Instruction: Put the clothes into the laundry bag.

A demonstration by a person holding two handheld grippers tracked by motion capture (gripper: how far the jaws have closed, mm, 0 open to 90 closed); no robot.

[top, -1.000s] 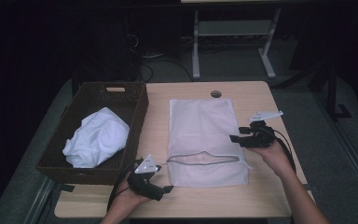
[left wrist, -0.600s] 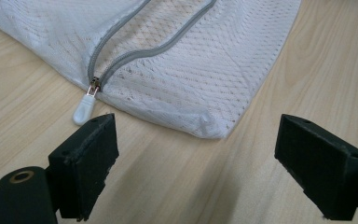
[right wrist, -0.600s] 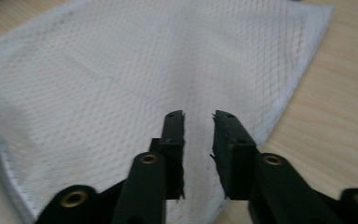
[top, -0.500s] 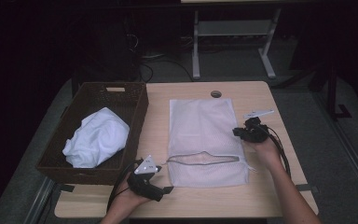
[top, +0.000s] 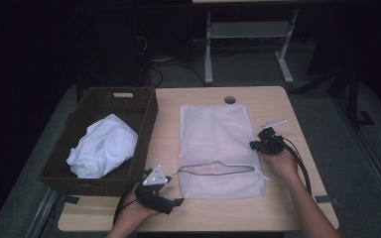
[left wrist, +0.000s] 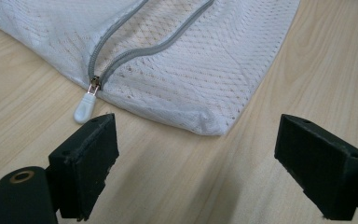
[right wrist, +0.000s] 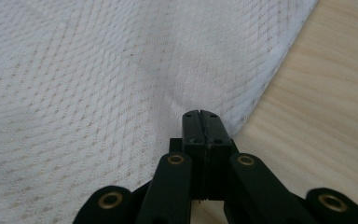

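A white mesh laundry bag (top: 216,134) lies flat in the middle of the wooden table (top: 278,213), with its grey zipper (top: 216,168) partly open near the front. My right gripper (top: 254,145) is at the bag's right edge. Its jaws have just been closing and now meet on the mesh (right wrist: 98,70), which puckers toward the right gripper (right wrist: 199,114). My left gripper (top: 176,203) rests near the bag's front left corner. In its own view the left gripper (left wrist: 193,168) stands open, with nothing between its jaws, just short of the white zipper pull (left wrist: 84,109) and the bag's corner (left wrist: 191,56).
A dark woven basket (top: 149,114) stands at the table's left and holds a crumpled white cloth (top: 104,146). A round cable hole (top: 230,99) sits near the table's far edge. Bare tabletop lies to the right of the bag and along the front.
The right gripper came down onto the bag's right edge and its jaws closed. The left gripper stayed where it was.
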